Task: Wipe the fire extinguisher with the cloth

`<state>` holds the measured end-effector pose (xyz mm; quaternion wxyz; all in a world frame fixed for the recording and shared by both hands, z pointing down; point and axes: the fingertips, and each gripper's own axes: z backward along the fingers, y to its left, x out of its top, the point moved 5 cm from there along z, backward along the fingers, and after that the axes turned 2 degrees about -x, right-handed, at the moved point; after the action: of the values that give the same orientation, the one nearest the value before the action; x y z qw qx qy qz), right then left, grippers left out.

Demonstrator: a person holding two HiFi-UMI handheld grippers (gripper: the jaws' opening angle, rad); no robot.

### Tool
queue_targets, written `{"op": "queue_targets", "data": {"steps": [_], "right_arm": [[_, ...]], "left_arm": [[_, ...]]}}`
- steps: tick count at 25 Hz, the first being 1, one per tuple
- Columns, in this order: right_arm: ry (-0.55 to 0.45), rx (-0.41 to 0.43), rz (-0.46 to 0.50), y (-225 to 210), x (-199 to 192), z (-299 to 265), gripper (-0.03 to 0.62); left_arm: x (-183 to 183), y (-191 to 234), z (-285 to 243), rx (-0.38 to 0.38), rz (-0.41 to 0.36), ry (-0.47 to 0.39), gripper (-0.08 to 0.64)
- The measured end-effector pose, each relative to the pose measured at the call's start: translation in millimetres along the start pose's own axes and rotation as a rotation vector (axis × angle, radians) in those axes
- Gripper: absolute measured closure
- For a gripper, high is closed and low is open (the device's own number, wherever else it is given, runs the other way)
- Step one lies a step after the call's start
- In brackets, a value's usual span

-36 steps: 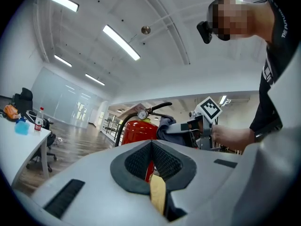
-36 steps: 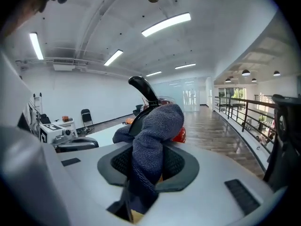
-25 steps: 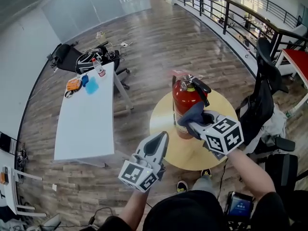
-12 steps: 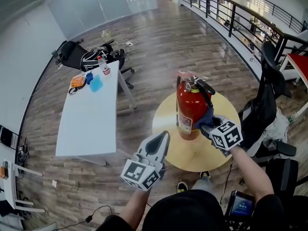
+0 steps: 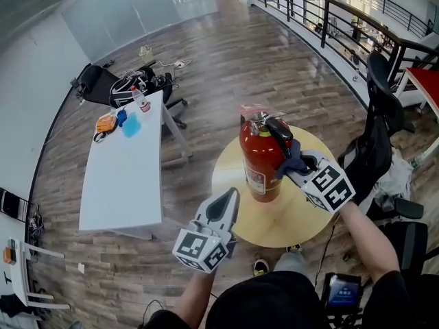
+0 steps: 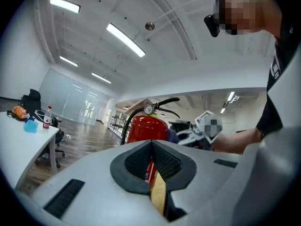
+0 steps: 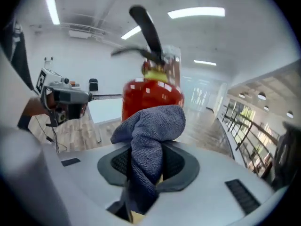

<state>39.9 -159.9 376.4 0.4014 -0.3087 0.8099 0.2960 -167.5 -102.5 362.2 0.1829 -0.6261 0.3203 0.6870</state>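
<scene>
A red fire extinguisher [image 5: 260, 160] with a black handle and hose stands upright on a round yellow table [image 5: 274, 218]. My right gripper [image 5: 300, 164] is shut on a blue-grey cloth [image 5: 291, 163] and presses it against the extinguisher's upper right side. In the right gripper view the cloth [image 7: 149, 140] bulges out of the jaws in front of the red cylinder [image 7: 151, 94]. My left gripper [image 5: 226, 199] hangs shut and empty, low and left of the extinguisher. In the left gripper view the extinguisher [image 6: 146, 126] rises behind the closed jaws.
A long white table [image 5: 123, 166] at the left carries a bottle, a blue item and an orange item. Office chairs stand behind it and at the right [image 5: 374, 142]. A railing [image 5: 329, 12] runs along the far right. Wooden floor surrounds the round table.
My right gripper with the cloth has moved up the extinguisher's right side, from near the base to the shoulder. The left gripper has stayed in place.
</scene>
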Motion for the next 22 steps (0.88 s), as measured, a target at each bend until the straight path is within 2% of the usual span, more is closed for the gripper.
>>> {"op": "queue_targets", "data": {"steps": [2, 4, 6, 9, 11, 13, 17, 20, 22], "right_arm": [[-0.024, 0.018, 0.104, -12.1, 27.1, 15.1, 0.471], [-0.008, 0.080, 0.144, -22.6, 34.2, 17.8, 0.471], [0.041, 0.146, 0.139, -32.6, 24.0, 9.5, 0.471], [0.155, 0.190, 0.165, -44.3, -11.5, -19.7, 0.471], [0.171, 0.219, 0.183, -51.1, -26.3, -33.7, 0.471], [0.160, 0.233, 0.242, -60.7, -24.4, -38.6, 0.471], [0.071, 0.178, 0.526, -81.4, 23.4, -26.5, 0.471], [0.017, 0.121, 0.828, -85.1, 60.1, -11.4, 0.471], [0.002, 0.084, 1.017, -84.0, 70.7, -8.4, 0.471]], "left_arm": [[0.1, 1.5, -10.2, 0.023, -0.007, 0.012, 0.537], [2.7, 3.2, -21.5, 0.057, -0.004, 0.013, 0.537], [6.0, 1.2, -35.3, 0.078, -0.001, 0.010, 0.537], [7.2, -7.3, -57.7, 0.101, 0.001, 0.020, 0.537], [7.9, -10.8, -69.0, 0.134, -0.010, 0.025, 0.537], [9.7, -10.5, -79.3, 0.169, -0.015, 0.025, 0.537], [10.4, -8.5, -90.9, 0.229, -0.021, 0.025, 0.537], [8.2, -9.6, -91.1, 0.264, -0.029, 0.027, 0.537], [6.1, -9.9, -91.6, 0.285, -0.031, 0.030, 0.537]]}}
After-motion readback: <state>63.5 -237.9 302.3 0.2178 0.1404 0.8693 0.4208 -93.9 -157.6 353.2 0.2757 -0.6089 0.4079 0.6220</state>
